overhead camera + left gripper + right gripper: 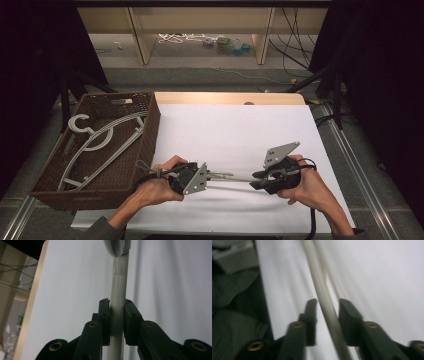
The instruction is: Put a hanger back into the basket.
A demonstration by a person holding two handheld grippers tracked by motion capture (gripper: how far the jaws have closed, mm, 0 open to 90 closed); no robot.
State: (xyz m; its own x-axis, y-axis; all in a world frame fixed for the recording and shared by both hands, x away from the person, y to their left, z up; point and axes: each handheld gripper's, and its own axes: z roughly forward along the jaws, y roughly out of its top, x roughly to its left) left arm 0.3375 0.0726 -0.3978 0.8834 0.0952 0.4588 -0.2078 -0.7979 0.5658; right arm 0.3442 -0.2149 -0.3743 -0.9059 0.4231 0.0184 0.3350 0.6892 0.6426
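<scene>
A grey plastic hanger hangs just above the white table between my two grippers. In the left gripper view its flat bar runs up between the black pads, and my left gripper is shut on it. In the high view my left gripper points right and my right gripper points left toward it. In the right gripper view the hanger's bar passes between the jaws of my right gripper, which stand apart with a gap on each side of it; this gripper is open.
A dark wicker basket stands at the table's left edge with more grey hangers lying in it. The table's wooden far edge lies beyond. Cables and shelf legs stand on the floor behind.
</scene>
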